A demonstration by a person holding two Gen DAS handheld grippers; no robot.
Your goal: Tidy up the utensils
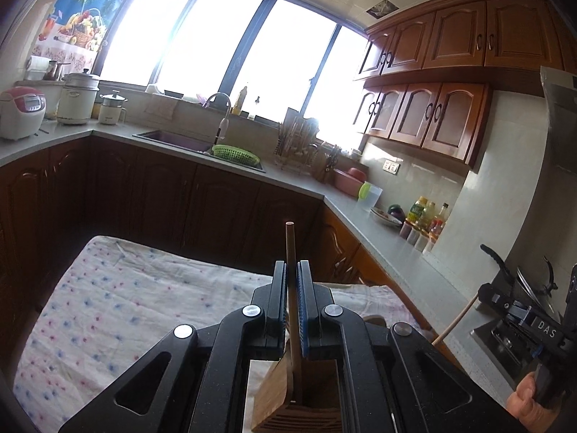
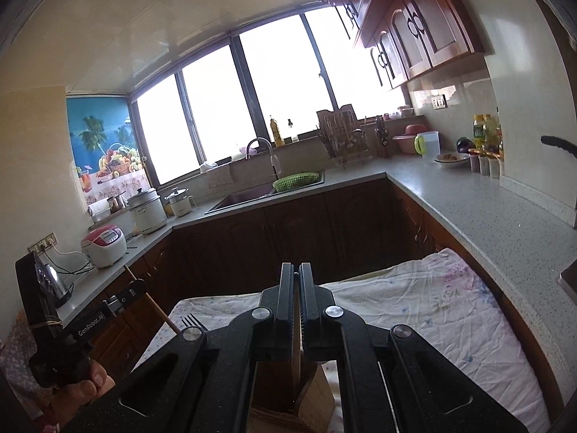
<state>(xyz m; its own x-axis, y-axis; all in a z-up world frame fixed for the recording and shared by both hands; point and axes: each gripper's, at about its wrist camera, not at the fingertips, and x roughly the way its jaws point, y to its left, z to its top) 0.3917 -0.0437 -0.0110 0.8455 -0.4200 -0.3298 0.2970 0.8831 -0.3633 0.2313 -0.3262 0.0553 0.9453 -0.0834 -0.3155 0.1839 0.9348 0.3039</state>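
Wooden holder (image 1: 301, 402) on the cloth-covered table (image 1: 119, 299), fork (image 2: 192, 322) to its left, counter (image 2: 505, 216) rightward.

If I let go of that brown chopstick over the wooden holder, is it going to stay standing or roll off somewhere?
The brown chopstick is thin, straight and looks rigid, so it likely won't flex. Clamped in the left gripper, its lower end already sits inside the wooden holder, so it would probably lean against a wall, not roll. The boxy holder seems unlikely to tip.
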